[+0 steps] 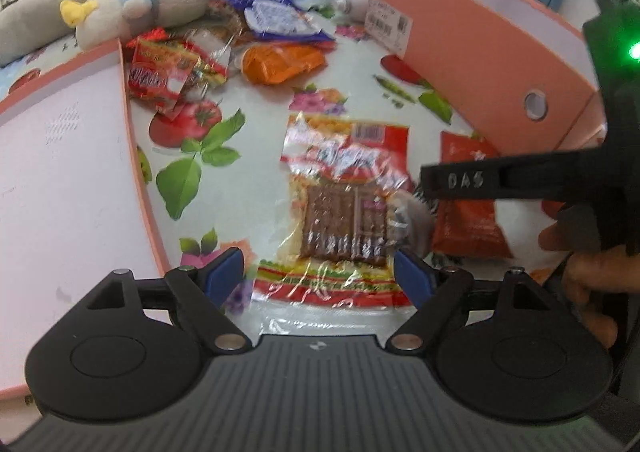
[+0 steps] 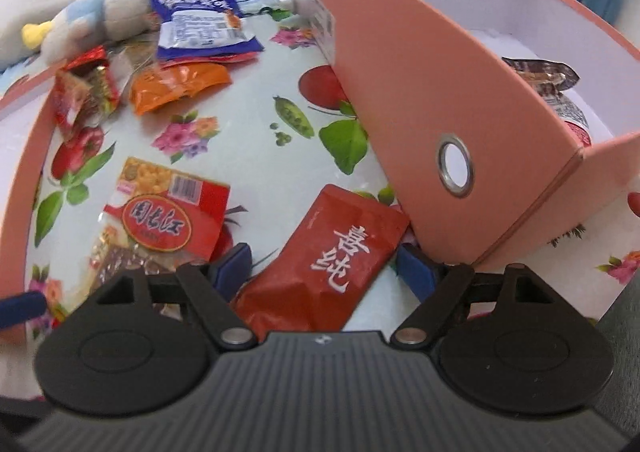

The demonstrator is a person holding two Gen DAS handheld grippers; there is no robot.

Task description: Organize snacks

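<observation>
In the left wrist view my left gripper [image 1: 320, 274] is open, its blue pads [image 1: 226, 272] standing on either side of a clear and red snack packet [image 1: 340, 204] that lies flat on the flowered cloth. My right gripper [image 2: 325, 270] is open too, over a red packet with white characters [image 2: 332, 252] that lies between its pads beside the pink box [image 2: 440, 112]. From the right of the left wrist view one black finger of the right gripper [image 1: 480, 180] reaches across that red packet [image 1: 468, 220]. Neither packet is lifted.
A second pink box [image 1: 60, 192] with a white floor stands at the left. At the back lie several loose packets: red [image 1: 168, 76], orange [image 1: 280, 60] and blue [image 1: 272, 12], next to a plush toy [image 1: 148, 0]. Inside the right box are some snacks [image 2: 552, 80].
</observation>
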